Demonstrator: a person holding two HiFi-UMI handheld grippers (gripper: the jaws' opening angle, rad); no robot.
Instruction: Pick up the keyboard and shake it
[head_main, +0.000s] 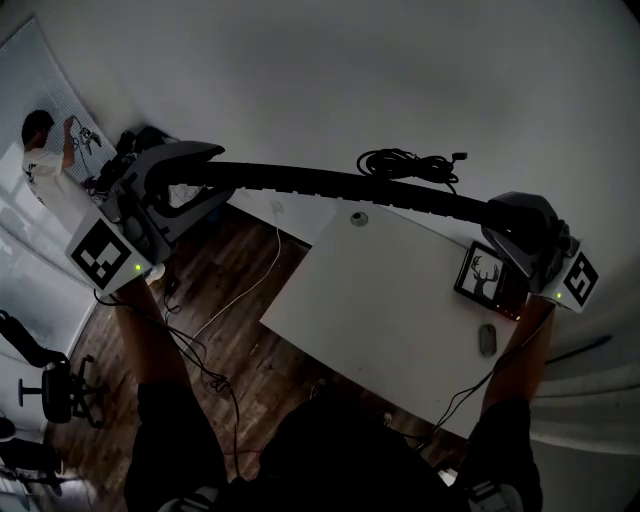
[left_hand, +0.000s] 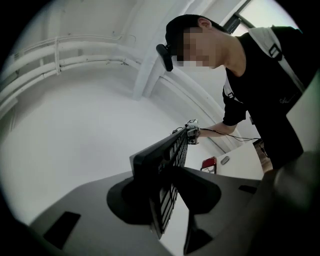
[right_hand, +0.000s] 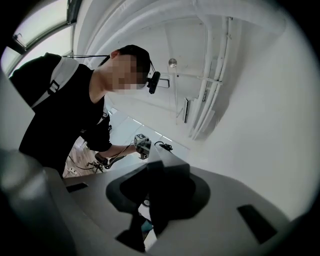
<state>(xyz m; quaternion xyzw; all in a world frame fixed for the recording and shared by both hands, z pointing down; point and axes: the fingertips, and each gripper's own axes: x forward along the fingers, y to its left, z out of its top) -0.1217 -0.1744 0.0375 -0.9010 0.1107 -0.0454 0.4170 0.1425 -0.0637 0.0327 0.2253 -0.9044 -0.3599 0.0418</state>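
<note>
Keyboard (head_main: 330, 185) up in the air, clear of the white table (head_main: 380, 300), stretched level between both grippers. Seen edge-on from the head view as a thin dark bar; turned onto its long edge, keys facing sideways in the left gripper view (left_hand: 167, 165).

Left gripper (head_main: 200, 178) clamped on the keyboard's left end, jaws partly closed, pads pressed flat on both faces (left_hand: 165, 200). Right gripper (head_main: 500, 222) clamped on the right end the same way, jaws narrowed down onto the thin edge (right_hand: 160, 195). Each gripper visible at the far end of the keyboard from the other's view.

Below, on the table: deer picture frame (head_main: 483, 275) near the right edge, mouse (head_main: 487, 340) just beside it on the near side, small round thing (head_main: 358, 218) near the far corner. Coiled black cable (head_main: 410, 162) beyond the table's far edge.

Wood floor (head_main: 240, 300) left of the table, loose cables across it. Office chair (head_main: 60, 385) at bottom left. Second person (head_main: 40, 150) far off at top left.

Gripper holder in black shirt, leaning over, head camera (left_hand: 165, 55) on.
</note>
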